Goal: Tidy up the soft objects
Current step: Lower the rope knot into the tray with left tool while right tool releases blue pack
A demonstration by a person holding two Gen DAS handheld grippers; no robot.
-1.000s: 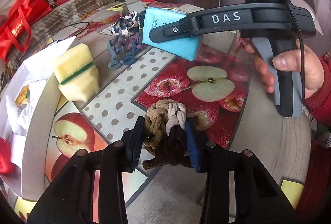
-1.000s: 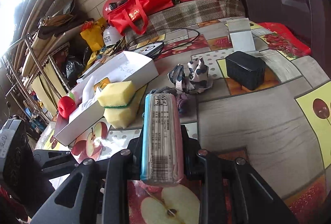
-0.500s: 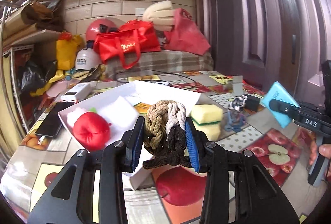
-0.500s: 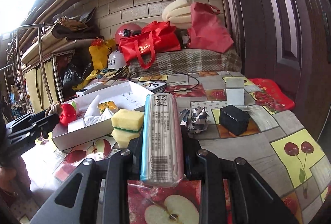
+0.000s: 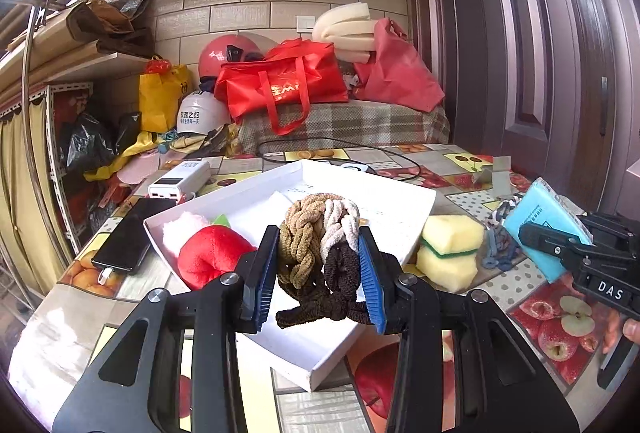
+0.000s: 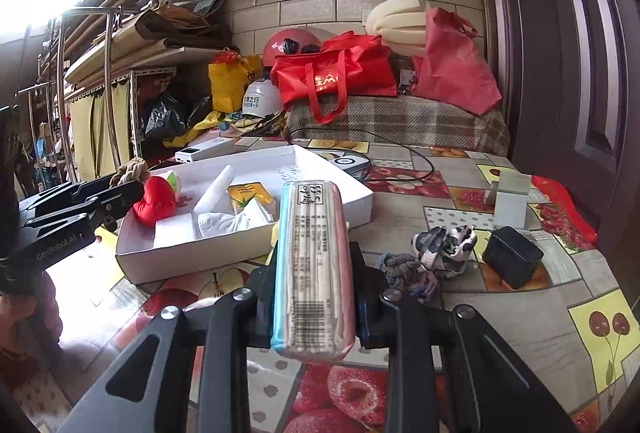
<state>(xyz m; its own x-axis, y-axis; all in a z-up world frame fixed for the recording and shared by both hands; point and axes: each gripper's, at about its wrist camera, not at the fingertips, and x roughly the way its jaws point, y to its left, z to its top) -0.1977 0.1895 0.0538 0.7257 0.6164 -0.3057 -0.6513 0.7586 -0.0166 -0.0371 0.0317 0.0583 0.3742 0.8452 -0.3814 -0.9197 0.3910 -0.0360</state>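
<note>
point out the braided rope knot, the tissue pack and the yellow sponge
braided rope knot (image 5: 318,233), left wrist view, tan braid near its middle
tissue pack (image 6: 313,265), right wrist view, printed face
yellow sponge (image 5: 452,233), left wrist view, top face

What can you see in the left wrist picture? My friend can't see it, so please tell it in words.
The left hand-held gripper squeezes a braided rope knot above a white box holding a red plush toy. A yellow sponge lies right of the box; the right hand-held gripper holds a blue pack.
</note>
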